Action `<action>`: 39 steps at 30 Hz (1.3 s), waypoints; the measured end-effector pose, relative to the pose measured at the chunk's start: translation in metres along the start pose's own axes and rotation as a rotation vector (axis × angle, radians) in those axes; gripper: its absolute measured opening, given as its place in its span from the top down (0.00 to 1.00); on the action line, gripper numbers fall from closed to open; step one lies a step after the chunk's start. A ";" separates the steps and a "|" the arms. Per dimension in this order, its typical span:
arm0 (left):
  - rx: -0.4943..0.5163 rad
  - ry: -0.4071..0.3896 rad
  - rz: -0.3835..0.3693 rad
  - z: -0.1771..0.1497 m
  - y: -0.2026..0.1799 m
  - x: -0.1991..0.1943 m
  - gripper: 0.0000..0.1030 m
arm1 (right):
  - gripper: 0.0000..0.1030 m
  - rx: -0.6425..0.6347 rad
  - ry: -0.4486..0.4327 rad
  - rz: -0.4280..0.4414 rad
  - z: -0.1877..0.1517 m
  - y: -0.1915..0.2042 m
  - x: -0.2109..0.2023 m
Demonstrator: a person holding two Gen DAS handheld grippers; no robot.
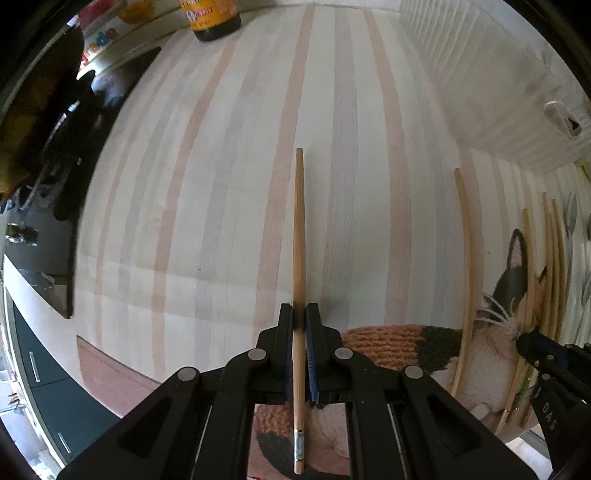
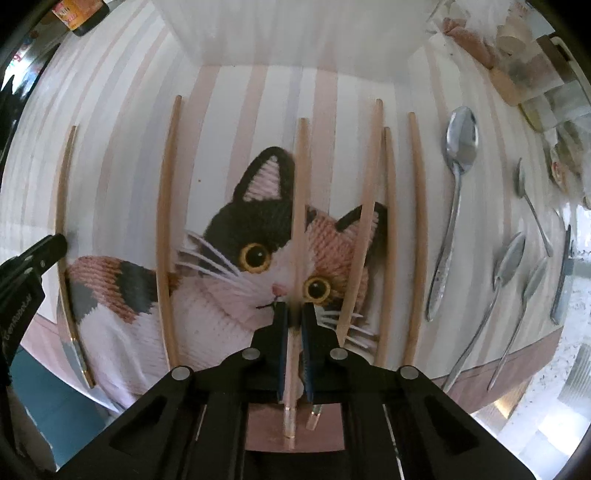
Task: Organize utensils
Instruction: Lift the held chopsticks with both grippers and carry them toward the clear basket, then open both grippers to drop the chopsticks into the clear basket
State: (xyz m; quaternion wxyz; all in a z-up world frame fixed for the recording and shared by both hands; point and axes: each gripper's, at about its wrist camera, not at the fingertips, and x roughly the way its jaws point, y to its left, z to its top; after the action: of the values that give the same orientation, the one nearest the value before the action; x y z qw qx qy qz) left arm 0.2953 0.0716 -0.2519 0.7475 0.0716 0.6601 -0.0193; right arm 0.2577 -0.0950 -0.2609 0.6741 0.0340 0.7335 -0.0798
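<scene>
Chopsticks gripped over the striped cloth [image 1: 221,184].
Left gripper [image 1: 299,321] clamped on one chopstick [image 1: 298,229]; right gripper [image 2: 294,321] clamped on another chopstick [image 2: 301,192].

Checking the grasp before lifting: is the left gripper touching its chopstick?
Touching. Left wrist view shows the left gripper pads pressed against both sides of the chopstick.

Under your hands is a table spread with a pale striped cloth [image 2: 129,122] bearing a knitted-look cat picture [image 2: 236,236]. Loose wooden chopsticks [image 2: 166,221] lie lengthwise on it over and around the cat, and to their right rest a large spoon [image 2: 456,184] and several smaller spoons [image 2: 506,266]. At the far left edge stands a dark bottle [image 1: 214,18] with an orange label, and a white ribbed box [image 1: 491,92] sits at the far right.
</scene>
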 end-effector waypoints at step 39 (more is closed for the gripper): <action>-0.003 -0.084 -0.391 0.222 -0.098 -0.148 0.96 | 0.93 0.107 -0.318 0.300 0.187 -0.116 -0.183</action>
State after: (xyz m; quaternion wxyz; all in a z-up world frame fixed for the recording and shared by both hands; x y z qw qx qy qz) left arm 0.4824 -0.0647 -0.0868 0.7566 -0.0600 0.6295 -0.1662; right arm 0.4394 -0.2290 -0.0850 0.7828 0.1654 0.5994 -0.0221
